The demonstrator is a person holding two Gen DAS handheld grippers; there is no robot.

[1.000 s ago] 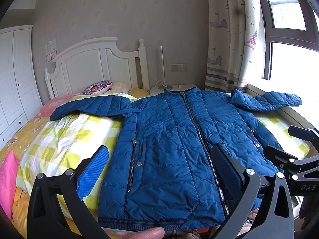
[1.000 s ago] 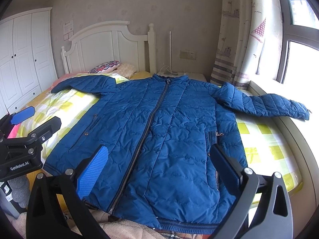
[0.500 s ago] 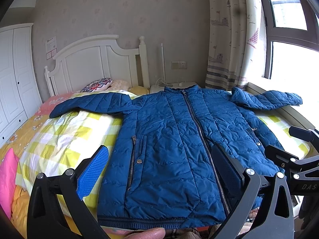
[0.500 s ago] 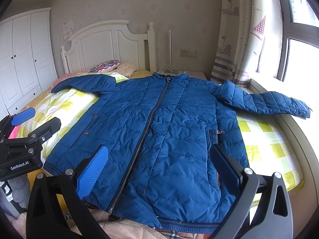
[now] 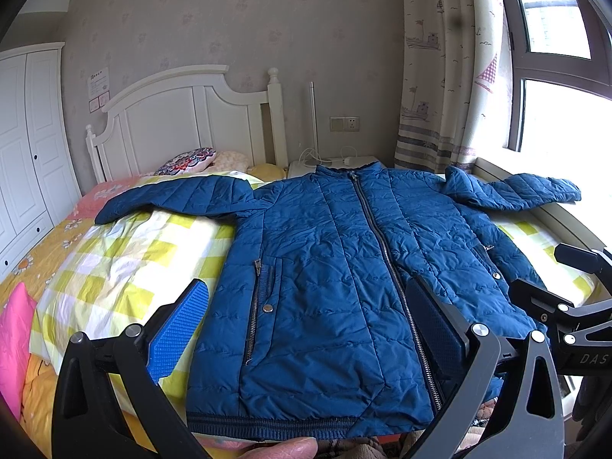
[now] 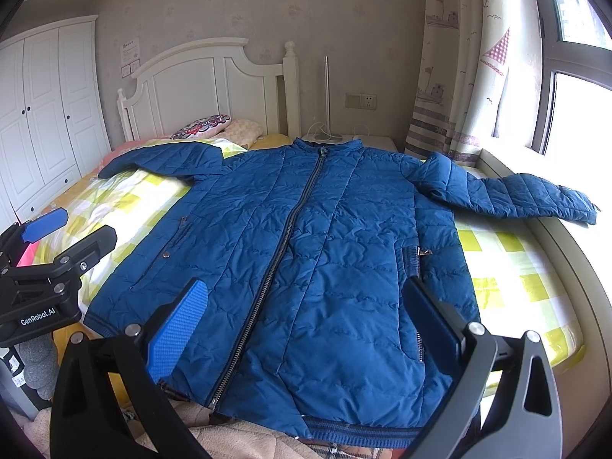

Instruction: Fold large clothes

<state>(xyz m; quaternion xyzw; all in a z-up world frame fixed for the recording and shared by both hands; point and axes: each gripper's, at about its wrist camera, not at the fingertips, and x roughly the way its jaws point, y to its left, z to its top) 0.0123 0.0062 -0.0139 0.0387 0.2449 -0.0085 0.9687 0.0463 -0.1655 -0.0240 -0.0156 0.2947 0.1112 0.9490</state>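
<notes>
A zipped blue jacket (image 5: 344, 287) lies flat on the bed (image 5: 126, 267), sleeves spread. Both grippers (image 5: 306, 321) (image 6: 302, 317) hover, jaws released. Only the left view shows what may be a fingertip (image 5: 283, 449).

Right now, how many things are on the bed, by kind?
Jackets: 1, the blue quilted jacket, lying flat and zipped.
Pillows: 3, the patterned pillow, the pale checked pillow and the pink pillow.
Total: 4.
</notes>
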